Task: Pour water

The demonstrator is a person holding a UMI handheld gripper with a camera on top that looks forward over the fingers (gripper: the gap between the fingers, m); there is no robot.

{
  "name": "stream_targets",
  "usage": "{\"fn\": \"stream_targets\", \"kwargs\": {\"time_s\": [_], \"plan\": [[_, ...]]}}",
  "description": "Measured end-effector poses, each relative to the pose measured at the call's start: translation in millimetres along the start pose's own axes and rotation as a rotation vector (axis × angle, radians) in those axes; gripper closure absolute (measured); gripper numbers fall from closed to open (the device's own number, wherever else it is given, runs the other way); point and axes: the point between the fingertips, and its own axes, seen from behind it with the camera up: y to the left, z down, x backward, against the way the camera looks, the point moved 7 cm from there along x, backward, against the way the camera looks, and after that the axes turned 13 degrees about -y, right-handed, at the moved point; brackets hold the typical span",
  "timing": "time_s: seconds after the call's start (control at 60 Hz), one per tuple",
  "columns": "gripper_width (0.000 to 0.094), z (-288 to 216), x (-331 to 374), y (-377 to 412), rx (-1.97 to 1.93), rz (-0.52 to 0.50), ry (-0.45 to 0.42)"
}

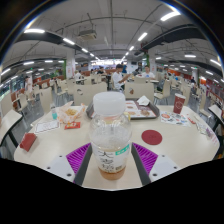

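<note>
cluttered table (190, 145) in bright canteen

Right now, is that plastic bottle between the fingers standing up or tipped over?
Upright. The bottle stands vertical between the gripper fingers, white cap on top, above the table. Whether the fingers press it, I cannot tell.

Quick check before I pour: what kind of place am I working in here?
Likely a cafeteria or food court: rows of tables and chairs run back under long ceiling strip lights, and the round table carries food trays. The claw grips a clear bottle.
</note>
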Motion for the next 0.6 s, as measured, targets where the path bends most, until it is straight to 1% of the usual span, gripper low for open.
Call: {"fn": "stream_targets", "kwargs": {"time_s": [0.033, 0.083, 0.15, 0.233, 0.25, 0.333, 0.45, 0.6], "plan": [[0.0219, 0, -2, 2, 0.006, 0.000, -0.007], [0.0391, -1, -8, 3, 0.015, 0.008, -0.020], [0.0422, -1, -10, 6, 0.023, 0.004, -0.029], [0.0459, -3, -11, 7, 0.029, 0.004, -0.004], [0.0484, -5, -12, 7, 0.031, 0.006, 0.002], [0.0485, -20, -10, 3, 0.064, 0.037, 0.010], [0.0483, -57, -8, -9, 0.101, 0.094, 0.028], [0.0485, -105, -24, -53, 0.297, 0.175, 0.041]]}}
